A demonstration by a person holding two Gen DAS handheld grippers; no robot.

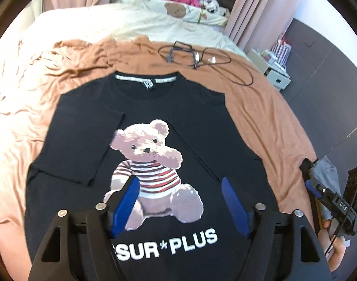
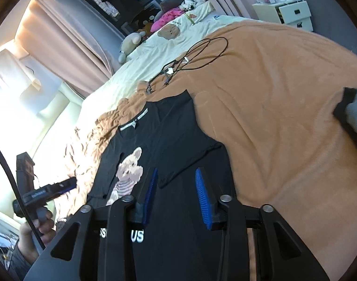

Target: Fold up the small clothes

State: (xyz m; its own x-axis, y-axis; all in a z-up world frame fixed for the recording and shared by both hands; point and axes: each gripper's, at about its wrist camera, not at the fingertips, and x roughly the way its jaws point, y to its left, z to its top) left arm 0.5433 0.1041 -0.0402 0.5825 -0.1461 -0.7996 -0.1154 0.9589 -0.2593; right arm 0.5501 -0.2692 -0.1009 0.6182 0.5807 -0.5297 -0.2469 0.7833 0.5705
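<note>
In my left wrist view, a black T-shirt [image 1: 197, 121] lies flat on the brown blanket [image 1: 260, 107] that covers the near part of the bed [image 1: 136, 21], filling the middle and lower part of the frame. Its neck points to the top of the frame, and a teddy bear print [image 1: 152, 171] with white lettering below faces up. Both sleeves are folded inward over the chest, the left-hand one reaching the bear's ear. My left tool [image 1: 180, 201] hovers over the lower part of the print with its blue fingers [image 1: 125, 201] spread wide and nothing between them. At the right edge my right hand [image 1: 335, 238] grips the handle of the other tool. A black cable [image 1: 201, 58] lies looped on the blanket above the shirt, and a white bedside cabinet [image 1: 275, 72] stands at the upper right.

In my right wrist view, the T-shirt [image 2: 178, 140] runs from the bottom centre up toward the middle, the bear [image 2: 129, 171] tilted at its left side. My right tool [image 2: 178, 194] is over the shirt's right half, near the folded sleeve's edge, its fingers [image 2: 203, 196] apart and holding nothing. At the lower left my left hand [image 2: 35, 229] holds the left tool [image 2: 61, 185] just off the shirt's edge. The cable [image 2: 197, 56] lies beyond the collar, and pink curtains [image 2: 68, 44] hang at the upper left.
</note>
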